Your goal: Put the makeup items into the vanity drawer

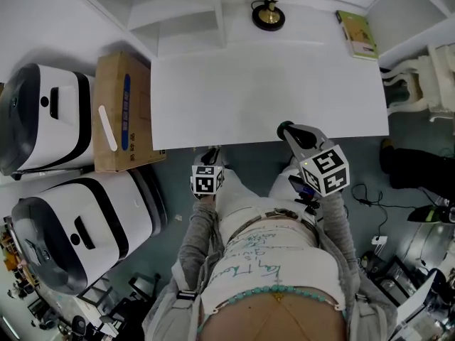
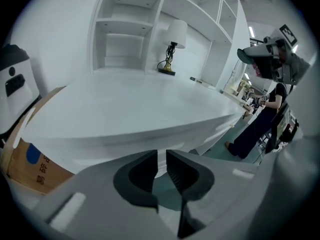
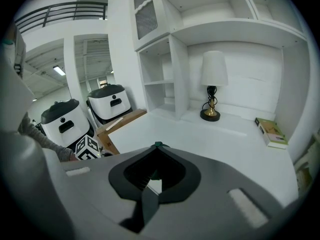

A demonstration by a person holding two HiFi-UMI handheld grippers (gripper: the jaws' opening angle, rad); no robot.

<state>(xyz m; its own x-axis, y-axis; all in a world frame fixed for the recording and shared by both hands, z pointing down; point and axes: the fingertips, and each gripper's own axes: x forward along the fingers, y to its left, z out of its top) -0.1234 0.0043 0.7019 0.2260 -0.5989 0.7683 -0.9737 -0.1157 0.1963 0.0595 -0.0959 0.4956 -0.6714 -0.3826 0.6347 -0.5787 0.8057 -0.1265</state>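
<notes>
The vanity stood against the wall with its long axis running left to right across the head view, and its front edge faced the person. Its counter (image 1: 270, 98) was plain white and flat. Below the edge, the front (image 2: 100, 145) showed as a smooth white band, and no drawer line could be made out on it.

The left gripper (image 1: 211, 153) hung just under the front edge, near the counter's middle. It pointed at the white band, and its jaws stood a narrow slit apart with nothing between them (image 2: 162, 156). The right gripper (image 1: 286, 129) was raised over the front edge, farther right. It pointed along the counter toward the wall, and its jaws were closed tip to tip on nothing (image 3: 158, 147).

At the back of the counter stood a lamp (image 1: 269, 13), with a book (image 1: 357, 34) lying flat to its right. Left of the vanity sat a cardboard box (image 1: 124, 112), and beyond it two white machines (image 1: 50, 116).
</notes>
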